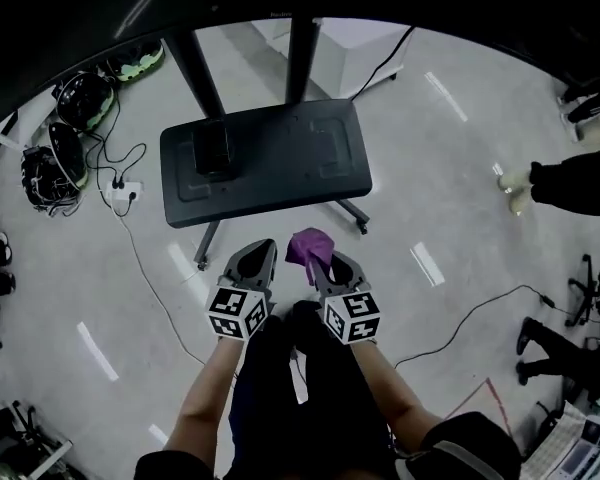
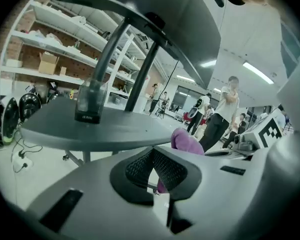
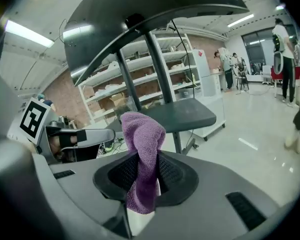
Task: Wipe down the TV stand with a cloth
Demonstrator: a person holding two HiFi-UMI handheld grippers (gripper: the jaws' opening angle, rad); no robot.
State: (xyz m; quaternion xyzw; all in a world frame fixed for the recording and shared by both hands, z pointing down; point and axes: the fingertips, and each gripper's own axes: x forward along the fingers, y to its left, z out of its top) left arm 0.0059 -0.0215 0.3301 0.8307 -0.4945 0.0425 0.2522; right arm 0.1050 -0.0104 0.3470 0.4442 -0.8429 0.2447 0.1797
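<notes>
No wording can be read anywhere in this scene. A small pale label sits low on the front of the dark rectangular box (image 2: 88,103) standing on the dark grey surface of the TV stand (image 2: 120,130), its lettering too blurred to make out. A faint line of print on the black screen edge (image 1: 280,14) above the stand is too small to read. The black-and-white marker cube (image 1: 238,313) of the left gripper (image 1: 264,248) and the matching cube (image 1: 351,318) of the right gripper (image 1: 328,261) carry square coded patterns, not letters or numbers.
</notes>
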